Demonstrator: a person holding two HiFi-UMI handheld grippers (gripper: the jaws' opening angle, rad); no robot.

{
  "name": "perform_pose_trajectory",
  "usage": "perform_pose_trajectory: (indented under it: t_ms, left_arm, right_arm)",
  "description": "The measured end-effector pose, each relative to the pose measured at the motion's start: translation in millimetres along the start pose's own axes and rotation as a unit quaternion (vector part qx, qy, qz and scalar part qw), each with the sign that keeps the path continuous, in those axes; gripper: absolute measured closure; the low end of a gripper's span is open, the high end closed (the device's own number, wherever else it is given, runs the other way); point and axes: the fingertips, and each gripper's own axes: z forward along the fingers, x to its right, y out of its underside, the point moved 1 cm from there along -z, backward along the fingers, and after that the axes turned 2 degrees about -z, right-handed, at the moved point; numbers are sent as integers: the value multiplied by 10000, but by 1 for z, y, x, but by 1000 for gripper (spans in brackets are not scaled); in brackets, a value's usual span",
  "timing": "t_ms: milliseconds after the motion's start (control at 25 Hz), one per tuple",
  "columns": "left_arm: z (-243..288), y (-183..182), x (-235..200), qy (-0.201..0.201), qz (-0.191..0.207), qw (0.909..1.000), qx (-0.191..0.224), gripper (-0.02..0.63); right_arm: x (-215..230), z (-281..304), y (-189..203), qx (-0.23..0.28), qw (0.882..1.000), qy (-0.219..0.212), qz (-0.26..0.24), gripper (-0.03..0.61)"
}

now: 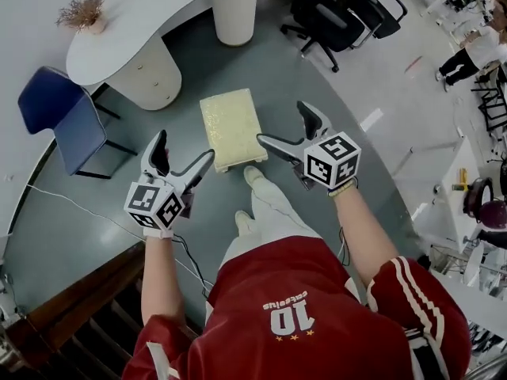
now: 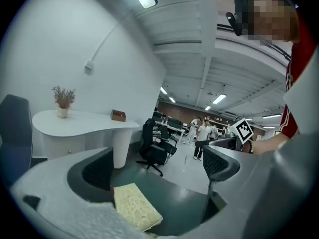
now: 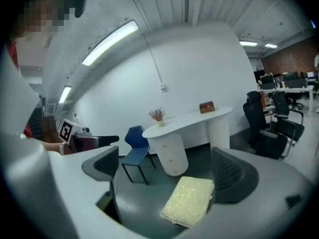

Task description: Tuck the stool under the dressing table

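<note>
On grey floor [image 1: 341, 125], pale-yellow rectangular stool [image 1: 230, 125]

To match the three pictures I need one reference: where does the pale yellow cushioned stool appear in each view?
Head view: the pale yellow rectangular cushioned stool lies just above centre.
Left gripper view: bottom edge, left of centre.
Right gripper view: bottom, slightly right of centre.
Shared landmark: the curved white dressing table beyond the stool in all three.
</note>
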Motion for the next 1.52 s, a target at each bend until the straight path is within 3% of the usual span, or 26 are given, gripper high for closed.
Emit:
perform_pose_trajectory:
  t_ms: [280,480,720,1120,1320,1520]
  left_arm:
    - [95,81,-62,300,-555,9956,-697,52]
    - [152,159,-114,55,-734,9894,-1254,52]
    - [186,273,-162,-101,-987,9734,-2067,52]
    - [220,426,-233,-338,-1769,9489,-2592,54]
    - [236,466,-245,-327,-2078,9439,-2545,54]
    - [242,488,-246,-282,-2400,9367,-2535,54]
  right_arm:
    - [83,83,79,-685,9971,-119,305,12]
    - [138,129,140,-1170,9901,-108,763,12]
    - [182,183,234,-1787,9767,-186,1170,12]
    - [215,265,395,-2506,9505,-230,1822,14]
    - [222,289,443,-2687,9444,-277,1876,14]
    - [218,301,465,-2798,9388,-415,1967,17]
